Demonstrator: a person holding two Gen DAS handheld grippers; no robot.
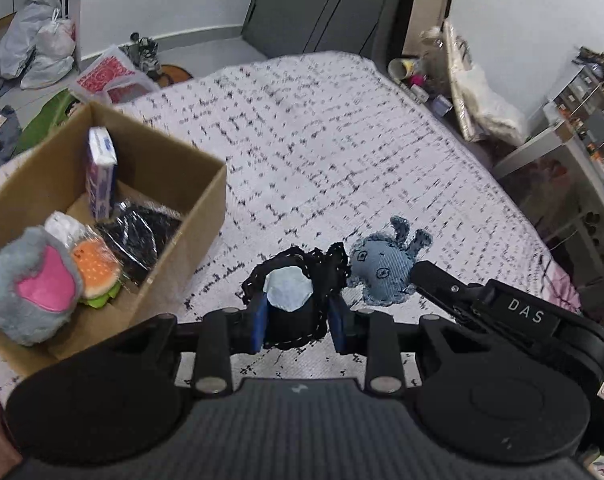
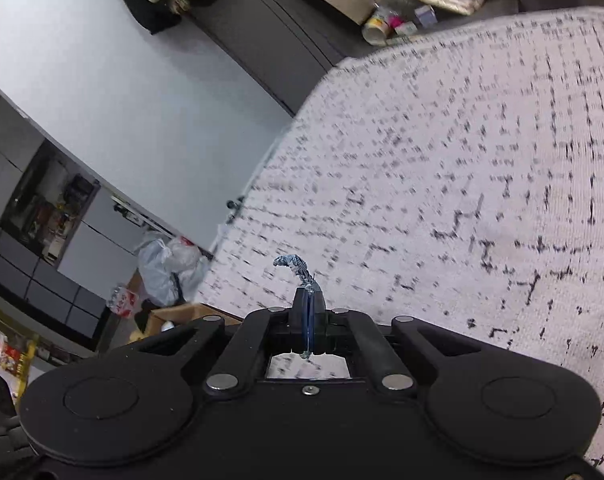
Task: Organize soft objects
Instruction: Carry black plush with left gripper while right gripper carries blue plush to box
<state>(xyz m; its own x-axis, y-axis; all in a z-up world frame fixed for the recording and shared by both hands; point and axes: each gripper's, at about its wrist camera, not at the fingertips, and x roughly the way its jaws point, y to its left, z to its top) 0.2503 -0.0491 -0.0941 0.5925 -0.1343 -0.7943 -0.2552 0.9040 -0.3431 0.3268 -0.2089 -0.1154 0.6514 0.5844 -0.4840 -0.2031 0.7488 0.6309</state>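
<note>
My left gripper (image 1: 297, 320) is shut on a black soft toy with a pale blue patch (image 1: 289, 290), just above the bedspread. Beside it a blue denim plush (image 1: 384, 272) is held by my right gripper, whose black arm (image 1: 482, 300) comes in from the right. In the right wrist view my right gripper (image 2: 309, 300) is shut on a thin edge of that denim plush (image 2: 295, 266). A cardboard box (image 1: 173, 160) at the left holds a grey and pink plush (image 1: 29, 292), a burger toy (image 1: 95, 276), a dark wrapped item and a tissue pack (image 1: 99, 172).
The white bedspread with black marks (image 1: 342, 140) spreads ahead. Bags (image 1: 37, 48) lie on the floor at far left. A cluttered side shelf (image 1: 442, 68) and a cabinet (image 1: 562, 168) stand at the right. A dark wardrobe (image 1: 322, 4) is behind the bed.
</note>
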